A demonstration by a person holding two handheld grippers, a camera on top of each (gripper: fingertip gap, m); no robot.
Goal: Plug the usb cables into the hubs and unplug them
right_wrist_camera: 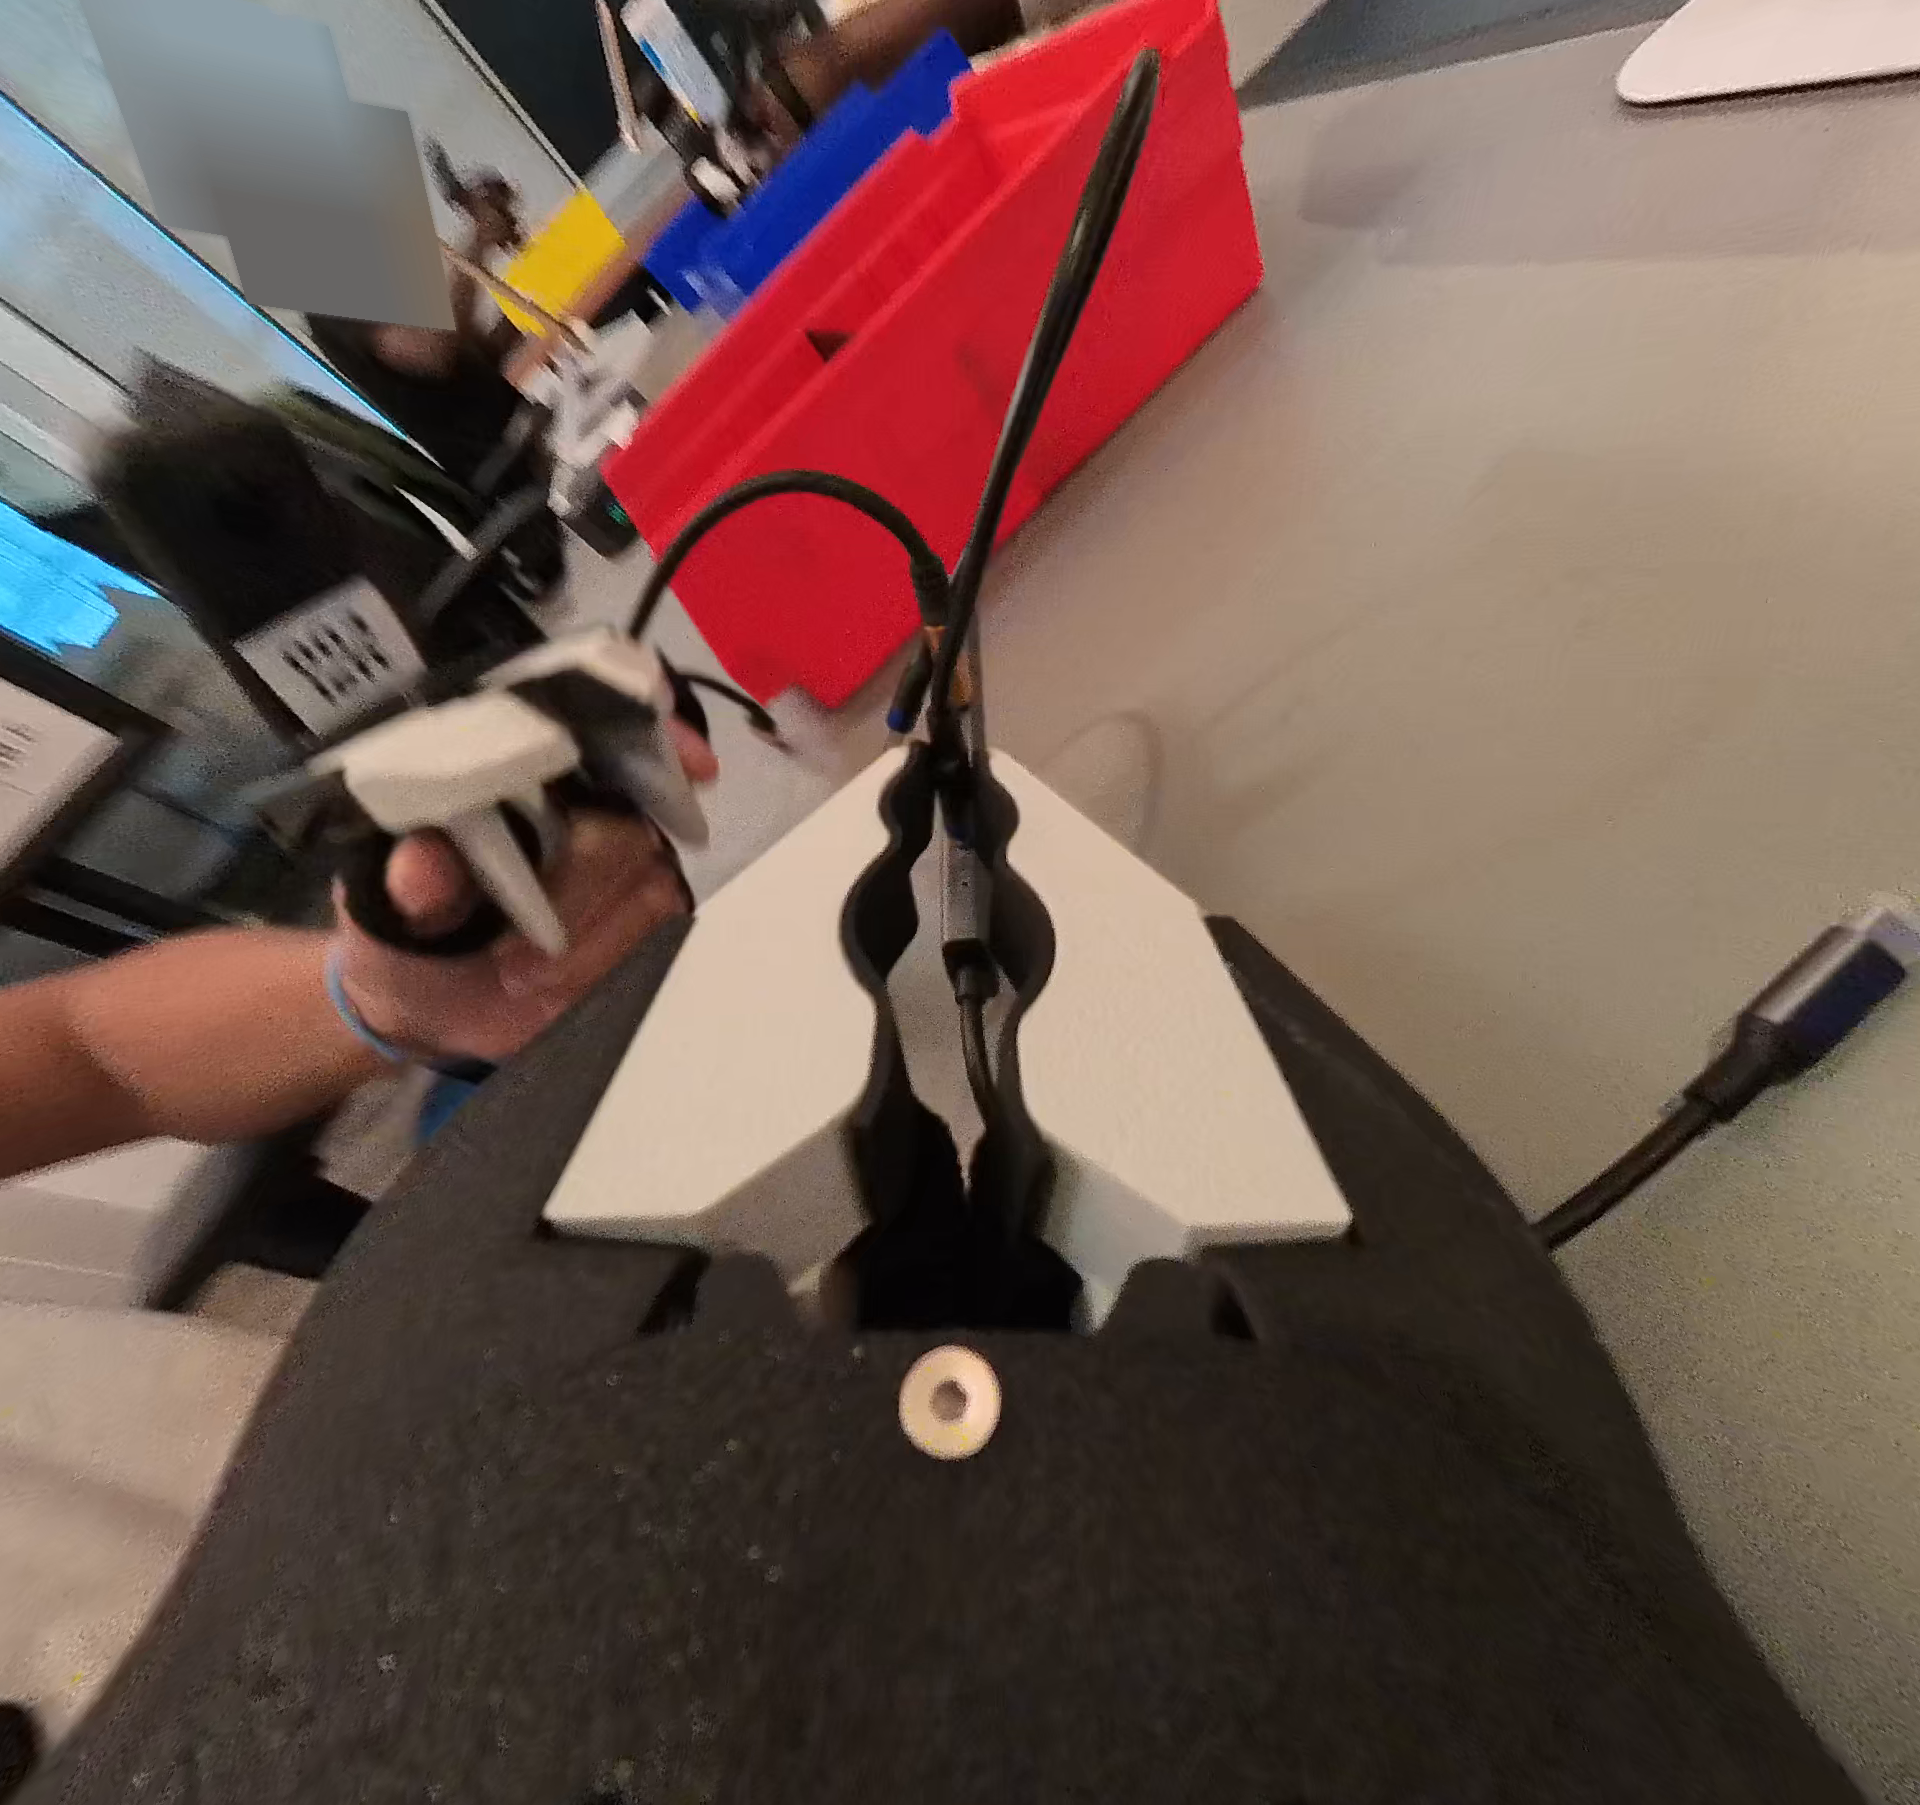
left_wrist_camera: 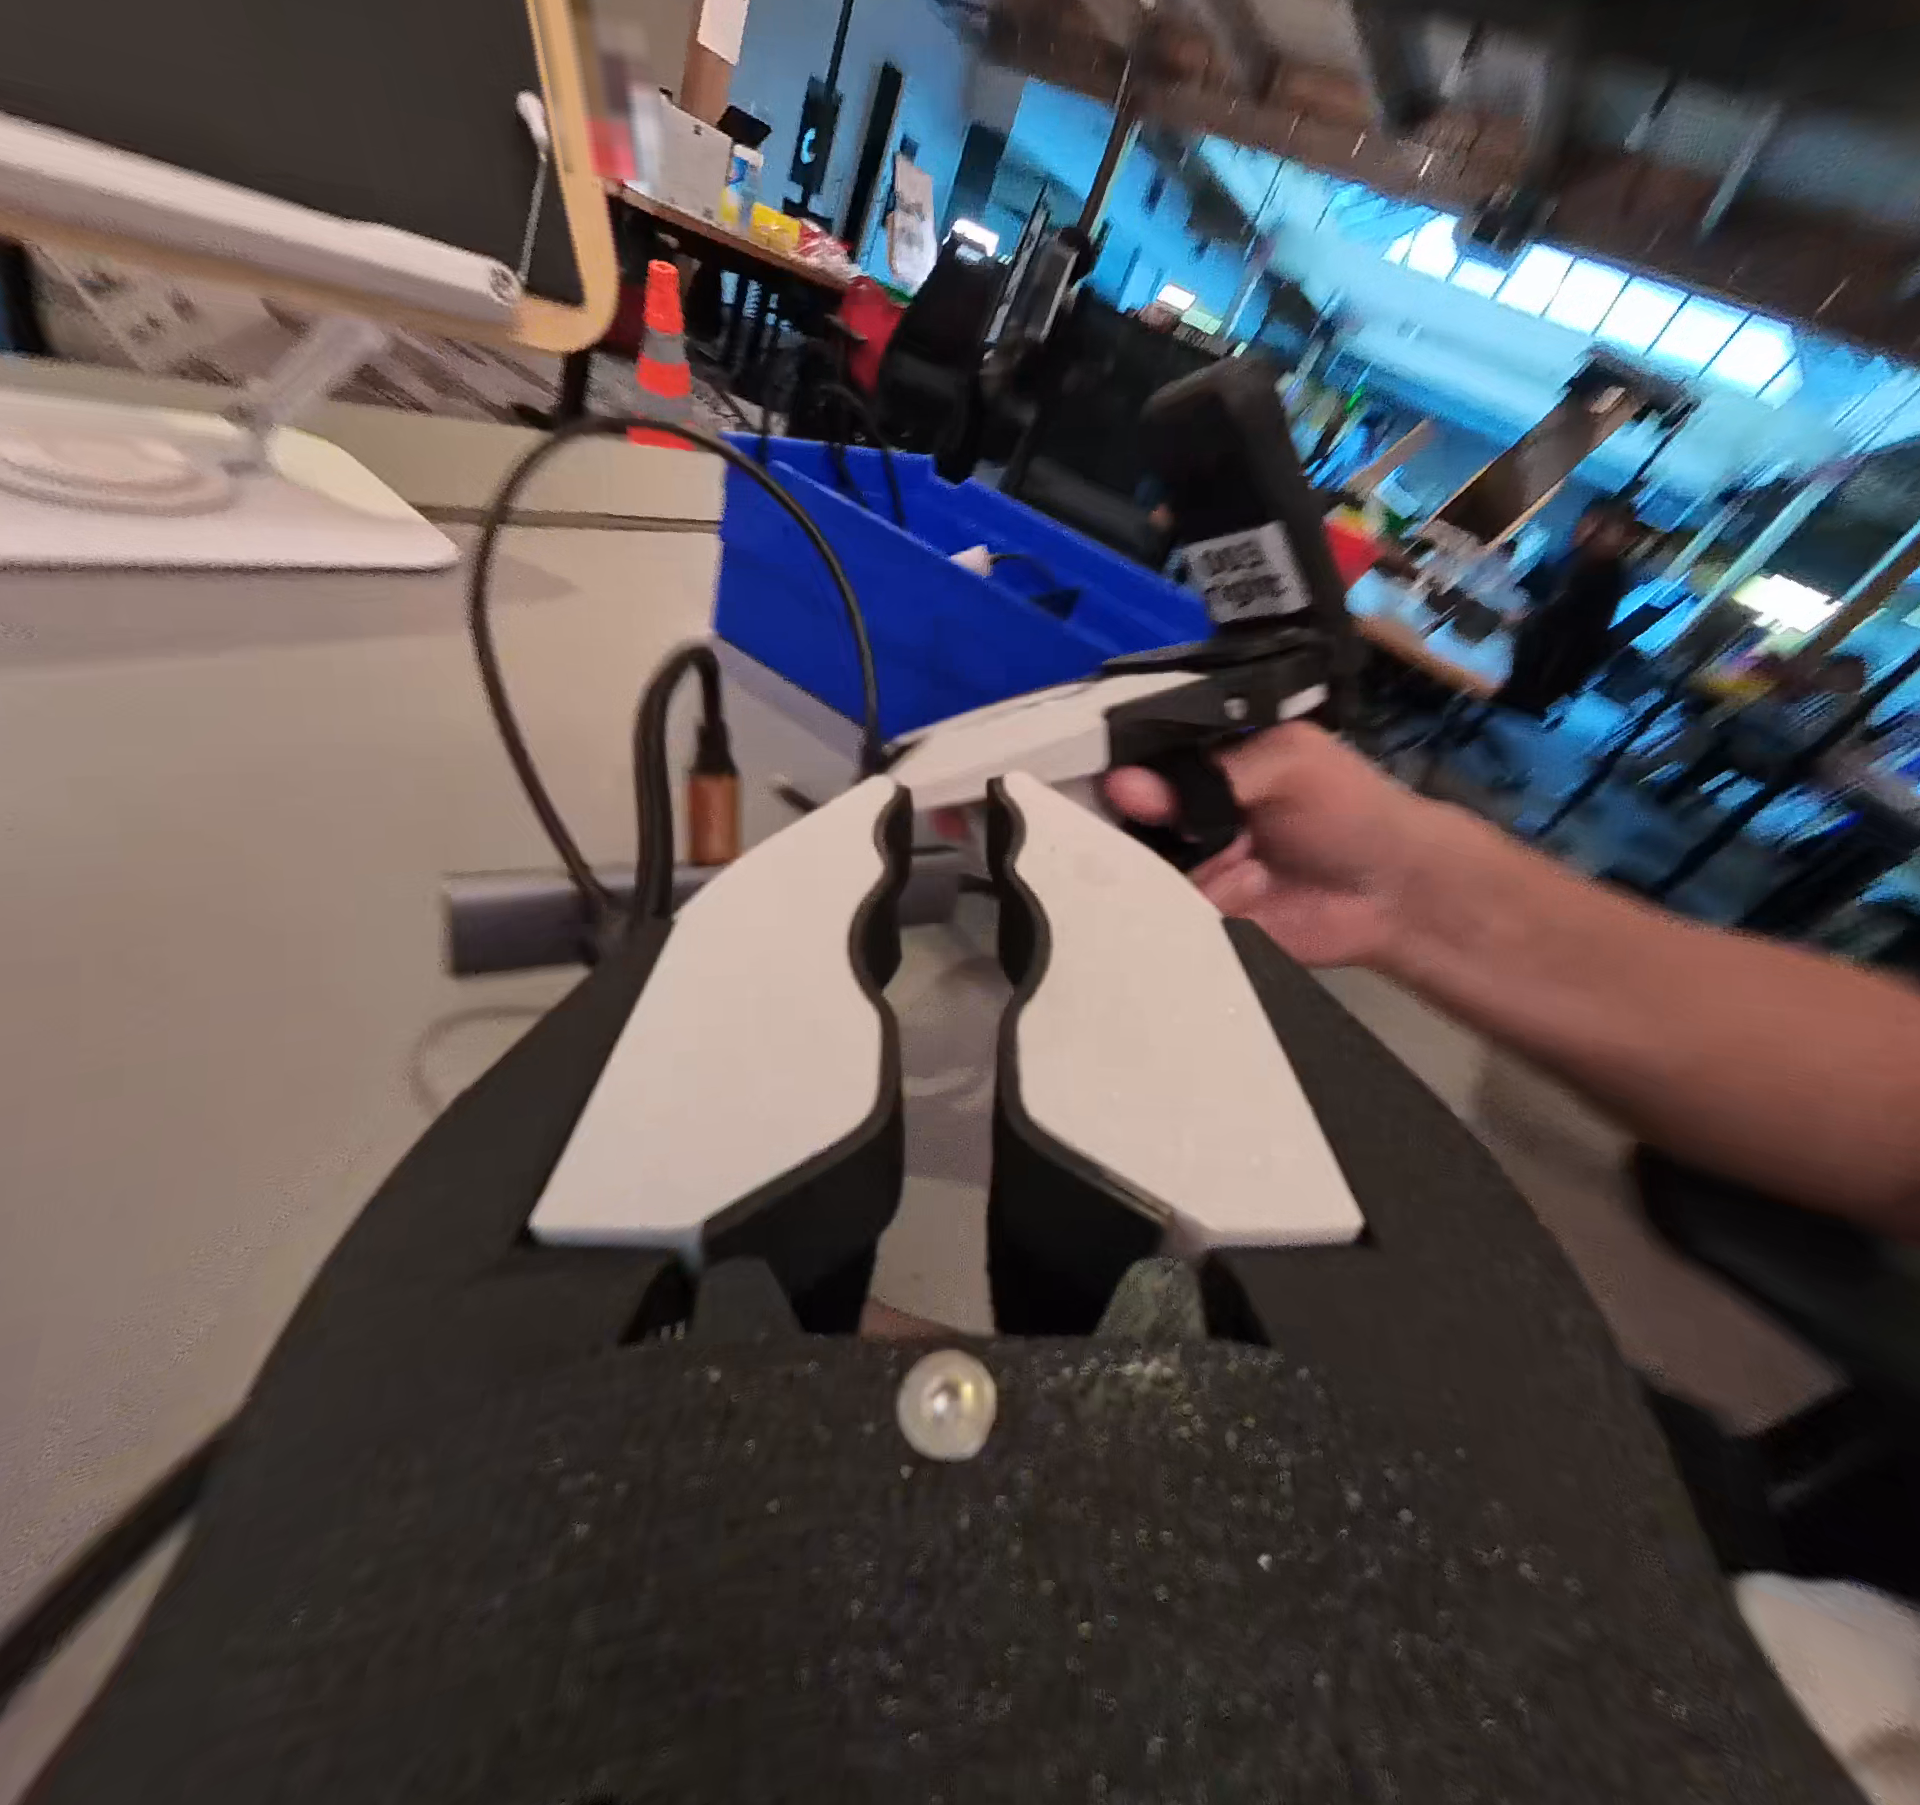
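A grey USB hub [left_wrist_camera: 520, 924] lies on the grey table. A copper-shelled plug [left_wrist_camera: 713, 805] stands in it, and a black cable [left_wrist_camera: 488, 612] loops up above it. My left gripper [left_wrist_camera: 948, 794] is open and empty, just in front of the hub. My right gripper [right_wrist_camera: 943, 768] is shut on the black cable [right_wrist_camera: 1049, 353] near its plug end, right over the hub [right_wrist_camera: 961, 888]. It also shows in the left wrist view [left_wrist_camera: 1018, 747], coming in from the right just past the left fingertips. Whether that plug sits in a port is hidden.
A loose grey USB plug [right_wrist_camera: 1829, 986] on a black lead lies on the table at the right. A red bin [right_wrist_camera: 935, 353] stands behind the hub, a blue bin [left_wrist_camera: 935, 602] to the other side. A white monitor stand [left_wrist_camera: 208, 508] is at far left. One gripper's finger ends stand about 6 cm off the other's.
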